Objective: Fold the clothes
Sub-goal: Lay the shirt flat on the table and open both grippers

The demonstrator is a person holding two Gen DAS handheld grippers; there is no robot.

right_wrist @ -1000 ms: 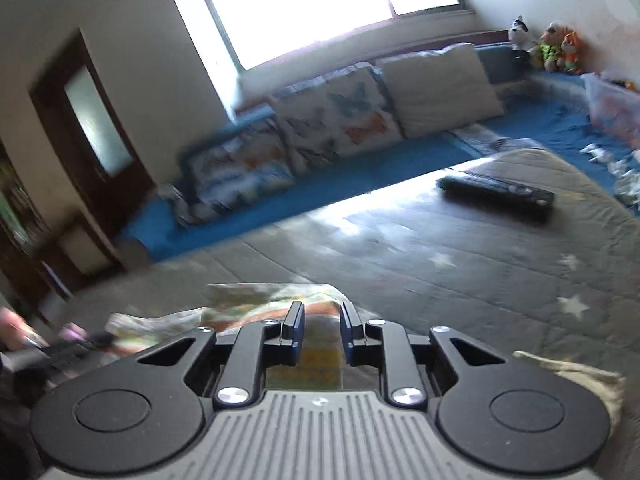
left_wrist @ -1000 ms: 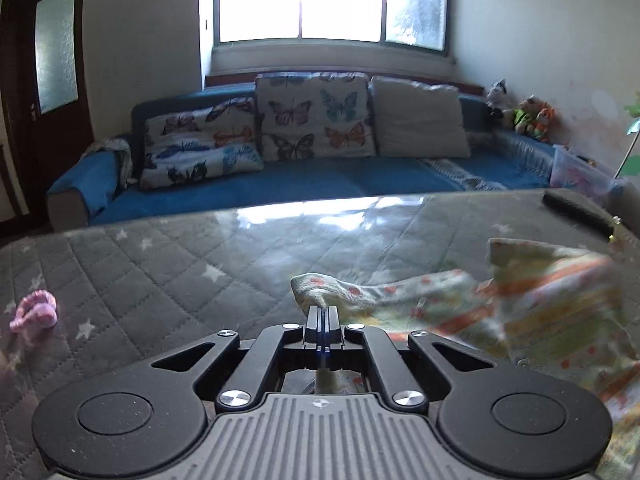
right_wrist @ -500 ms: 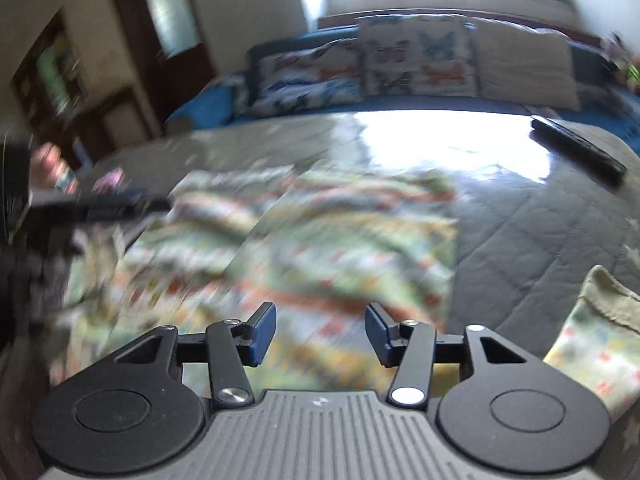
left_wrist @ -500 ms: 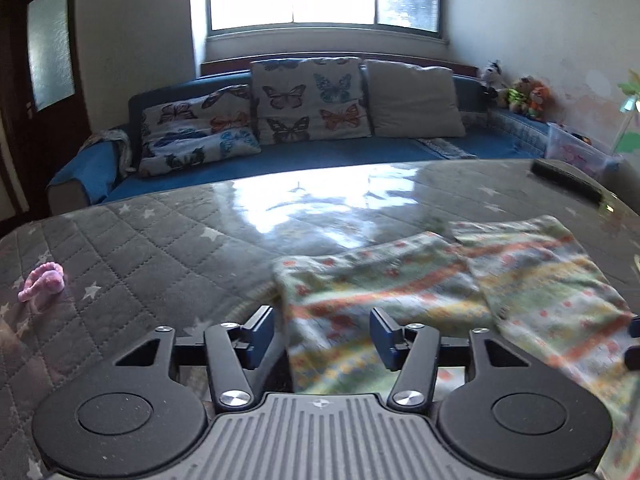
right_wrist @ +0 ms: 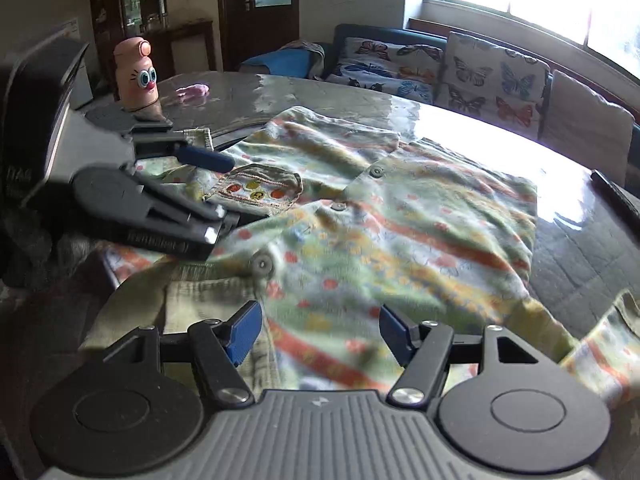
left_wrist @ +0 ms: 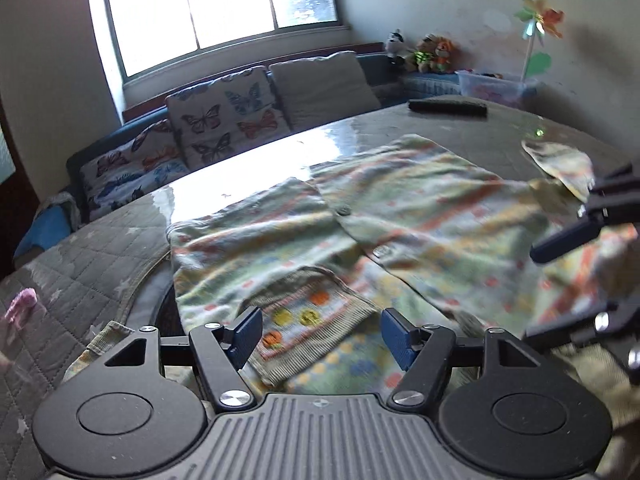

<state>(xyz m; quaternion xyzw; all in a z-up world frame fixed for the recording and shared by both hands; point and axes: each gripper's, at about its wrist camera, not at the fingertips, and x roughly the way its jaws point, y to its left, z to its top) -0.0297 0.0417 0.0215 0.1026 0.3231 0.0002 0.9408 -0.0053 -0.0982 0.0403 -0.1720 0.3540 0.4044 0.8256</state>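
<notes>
Left gripper [left_wrist: 322,332] agape, right gripper [right_wrist: 320,330] agape

Blurred lettering on left tongs [right_wrist: 208,184] housing, no readable text

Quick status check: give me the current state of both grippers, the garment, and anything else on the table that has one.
left gripper: open, empty, over the garment's near edge.
right gripper: open, empty, above the garment.
patterned garment: spread flat on the table, buttoned, not yet folded.
sleeve cuff: turned onto the garment's front.
remote control: lying flat at the far edge.
face bottle: upright, capped.
</notes>
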